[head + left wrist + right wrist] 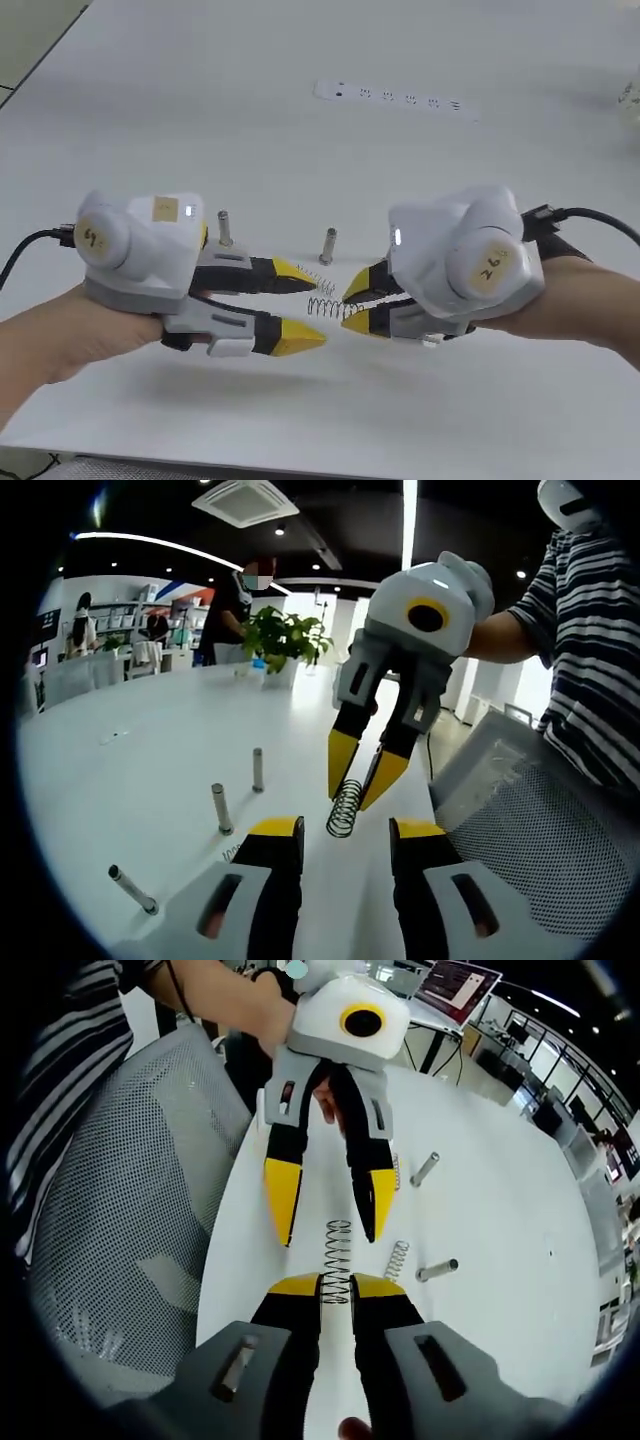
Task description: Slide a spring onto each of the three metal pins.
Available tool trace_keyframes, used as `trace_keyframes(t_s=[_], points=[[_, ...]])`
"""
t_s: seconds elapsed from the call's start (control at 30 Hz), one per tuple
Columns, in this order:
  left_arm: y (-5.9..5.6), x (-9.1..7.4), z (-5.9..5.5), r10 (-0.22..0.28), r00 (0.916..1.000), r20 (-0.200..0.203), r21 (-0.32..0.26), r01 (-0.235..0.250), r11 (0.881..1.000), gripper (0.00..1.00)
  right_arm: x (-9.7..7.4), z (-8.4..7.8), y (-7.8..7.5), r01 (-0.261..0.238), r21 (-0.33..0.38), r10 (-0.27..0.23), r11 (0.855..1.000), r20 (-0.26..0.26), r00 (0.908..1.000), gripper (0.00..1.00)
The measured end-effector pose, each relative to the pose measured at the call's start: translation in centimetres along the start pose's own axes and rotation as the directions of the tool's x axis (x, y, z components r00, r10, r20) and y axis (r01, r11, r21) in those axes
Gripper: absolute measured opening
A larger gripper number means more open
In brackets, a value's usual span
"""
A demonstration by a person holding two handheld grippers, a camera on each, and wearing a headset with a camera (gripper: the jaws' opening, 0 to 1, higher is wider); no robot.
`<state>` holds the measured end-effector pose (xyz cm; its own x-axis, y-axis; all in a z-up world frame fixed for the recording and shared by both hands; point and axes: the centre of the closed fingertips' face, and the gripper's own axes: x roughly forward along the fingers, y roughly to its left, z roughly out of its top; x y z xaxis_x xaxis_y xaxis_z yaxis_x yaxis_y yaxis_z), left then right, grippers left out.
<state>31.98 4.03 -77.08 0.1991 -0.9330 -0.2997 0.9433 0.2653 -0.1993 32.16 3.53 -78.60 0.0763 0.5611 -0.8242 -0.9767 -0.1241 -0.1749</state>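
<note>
My right gripper [358, 303] is shut on one end of a thin metal spring [325, 307], which sticks out toward my left gripper [300, 308]. The left gripper is open, its yellow tips above and below the spring's free end without touching it. In the right gripper view the spring [337, 1258] rises from my right gripper [337, 1285] toward the open left gripper [330, 1200]. Two upright metal pins [224, 228] [328, 245] stand on the white table behind the grippers. The left gripper view shows three pins [258, 770] [221, 808] [132, 888]. A loose spring [397, 1260] lies beside a pin [437, 1270].
A white power strip [395, 98] lies far back on the white table [200, 120]. A grey mesh chair [130, 1240] stands at the table's near edge, beside a person in a striped shirt [590, 660]. People stand in the background room.
</note>
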Motion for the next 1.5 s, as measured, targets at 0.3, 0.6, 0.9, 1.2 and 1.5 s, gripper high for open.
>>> trace_keyframes(t_s=[0.3,0.6,0.9,1.2,1.5], points=[[-0.05,0.30,0.20,-0.010,0.9997,0.021,0.011,0.010,1.000,0.23,0.10,0.33,0.18,-0.007,-0.007,0.007,1.000,0.004,1.0000,0.13],[-0.16,0.44,0.39,-0.014,0.9989,0.045,0.010,0.013,1.000,0.13,-0.15,0.39,0.23,-0.005,0.007,0.005,1.000,0.020,0.9998,0.13],[-0.05,0.31,0.39,-0.009,0.9990,0.043,0.012,0.009,1.000,0.11,-0.20,0.68,0.24,-0.001,0.016,0.000,1.000,0.036,0.9994,0.13],[-0.17,0.25,0.42,-0.011,0.9989,0.045,0.024,0.010,1.000,0.09,-0.26,0.73,0.26,-0.001,0.016,0.000,1.000,0.040,0.9992,0.13],[-0.32,0.15,0.61,-0.023,0.9985,0.051,0.030,0.021,0.999,0.08,-0.35,0.77,0.25,-0.005,0.018,0.005,1.000,0.046,0.9989,0.13]])
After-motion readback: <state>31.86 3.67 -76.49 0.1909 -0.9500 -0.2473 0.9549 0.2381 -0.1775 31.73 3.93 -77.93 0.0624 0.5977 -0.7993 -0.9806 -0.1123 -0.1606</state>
